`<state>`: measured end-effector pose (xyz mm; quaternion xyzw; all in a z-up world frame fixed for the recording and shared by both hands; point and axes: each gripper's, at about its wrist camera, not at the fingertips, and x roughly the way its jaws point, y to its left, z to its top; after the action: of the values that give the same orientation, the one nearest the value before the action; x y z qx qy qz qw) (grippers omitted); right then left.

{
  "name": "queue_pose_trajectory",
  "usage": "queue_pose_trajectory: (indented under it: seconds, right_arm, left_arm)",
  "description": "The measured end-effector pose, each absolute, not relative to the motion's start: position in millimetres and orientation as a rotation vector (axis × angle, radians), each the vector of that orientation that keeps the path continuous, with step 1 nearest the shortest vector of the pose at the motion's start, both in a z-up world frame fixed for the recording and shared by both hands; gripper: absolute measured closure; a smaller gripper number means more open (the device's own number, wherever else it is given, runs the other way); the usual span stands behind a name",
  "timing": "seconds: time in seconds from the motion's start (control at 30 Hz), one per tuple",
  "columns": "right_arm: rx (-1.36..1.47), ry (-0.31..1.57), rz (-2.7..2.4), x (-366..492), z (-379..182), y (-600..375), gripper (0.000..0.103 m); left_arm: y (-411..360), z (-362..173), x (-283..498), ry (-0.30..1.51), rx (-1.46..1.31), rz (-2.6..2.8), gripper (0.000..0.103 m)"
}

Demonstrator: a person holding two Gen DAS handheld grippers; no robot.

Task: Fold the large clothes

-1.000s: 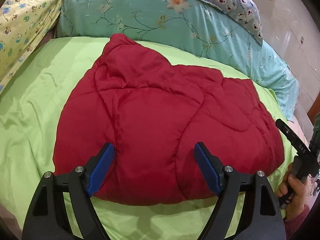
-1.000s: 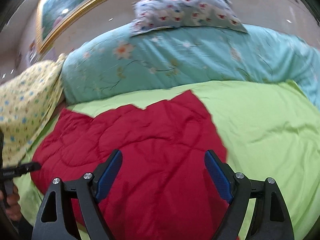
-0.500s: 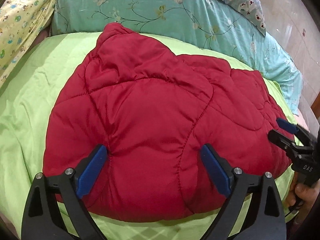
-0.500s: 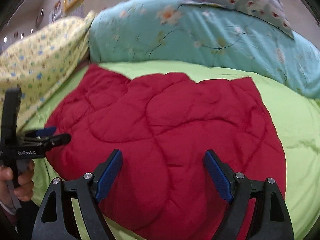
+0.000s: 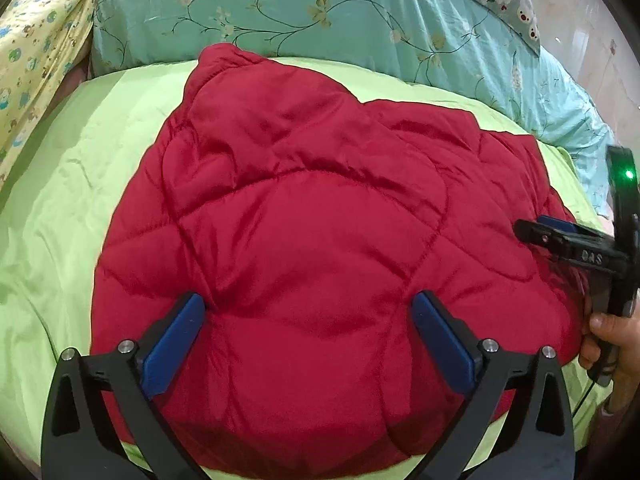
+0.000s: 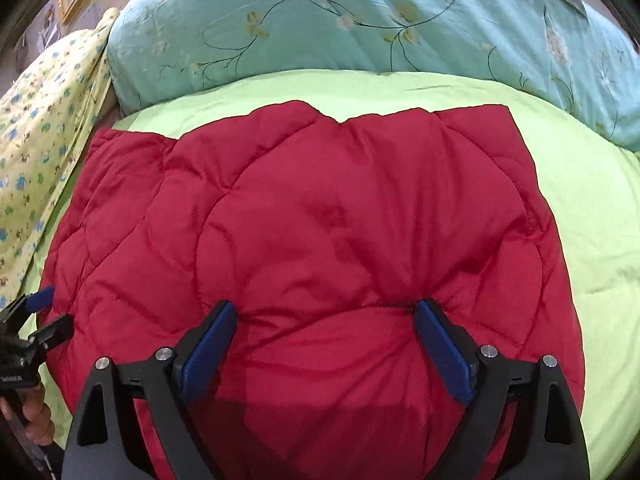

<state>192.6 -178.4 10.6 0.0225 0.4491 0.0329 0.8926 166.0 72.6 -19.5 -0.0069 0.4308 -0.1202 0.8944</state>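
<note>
- Jacket (image 5: 312,248): red, quilted, puffy, lying as a bundle on the green bed sheet (image 5: 80,184), near the edge closest to both cameras. Teal floral quilt (image 5: 320,12) is bunched behind it, yellow printed blanket (image 6: 36,128) off to one side.
- Left gripper (image 5: 308,344): fingers spread wide, blue pads (image 5: 176,340) pressed into the near bulge of the jacket, nothing pinched. From the right wrist view it shows at the jacket's side edge (image 6: 40,316), also spread.
- Right gripper (image 6: 326,344): fingers spread, pads dimpling the padding on either side of a seam, not closed on it. Left wrist view shows it at the far-right side of the jacket (image 5: 532,232).
- Fold state, my read: jacket looks partly folded already, far edge uneven, one corner poking toward the quilt. Likely next: pinch the near hem and fold it over.
- Risks:
  - Thick padding fills the gap; closing here may grab only the top layer, so the lower layers stay behind and the fold comes apart.
  - Slick shell fabric could slip out of the pads under the jacket's weight.
  - Fingers pressed deep may also catch the sheet and drag it along.
  - Uneven lift between the two grippers would skew the fold.
  - Puffy fill may spring the fold back open once released.
</note>
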Motion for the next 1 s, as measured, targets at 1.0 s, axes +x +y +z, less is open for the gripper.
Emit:
queue_pose_trajectory:
  seconds: [1.0]
  right_arm:
    - [0.173, 0.879, -0.002, 203, 5, -219, 0.012]
  left_arm:
    - [86, -33, 311, 1.014, -0.141, -0.098, 0.000]
